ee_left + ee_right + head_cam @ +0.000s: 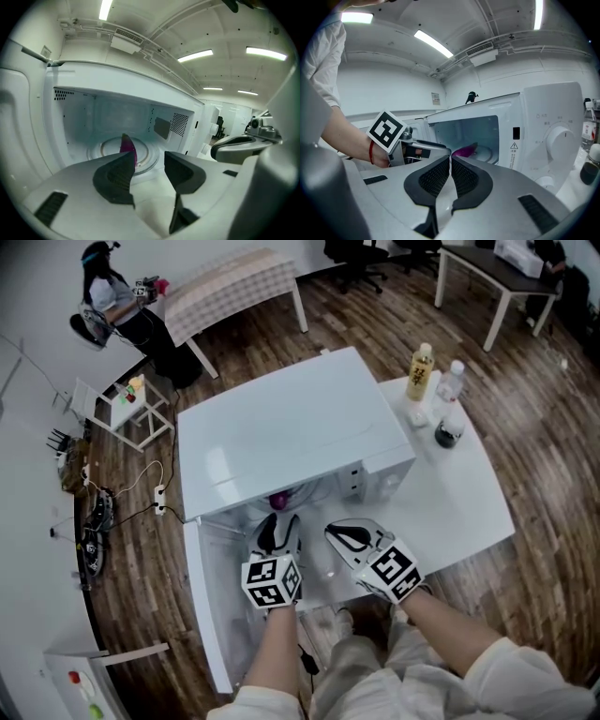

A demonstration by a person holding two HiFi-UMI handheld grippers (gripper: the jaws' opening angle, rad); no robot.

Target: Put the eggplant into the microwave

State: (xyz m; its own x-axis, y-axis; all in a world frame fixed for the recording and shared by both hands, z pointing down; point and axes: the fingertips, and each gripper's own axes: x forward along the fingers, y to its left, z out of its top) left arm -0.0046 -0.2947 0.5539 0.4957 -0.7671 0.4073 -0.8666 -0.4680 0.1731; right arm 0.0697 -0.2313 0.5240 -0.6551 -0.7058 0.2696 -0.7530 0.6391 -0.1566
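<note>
We see the glossy, tapered purple eggplant [127, 149] on the round glass turntable [151, 153] inside the boxy white microwave [117, 93], at twelve o'clock from our released left gripper [147, 169]. Our right gripper [451, 174] has its ribbed pads clenched, empty.

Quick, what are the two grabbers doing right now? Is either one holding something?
Left gripper: open, empty; the eggplant lies beyond it inside the microwave.
Right gripper: shut, holding nothing.
</note>
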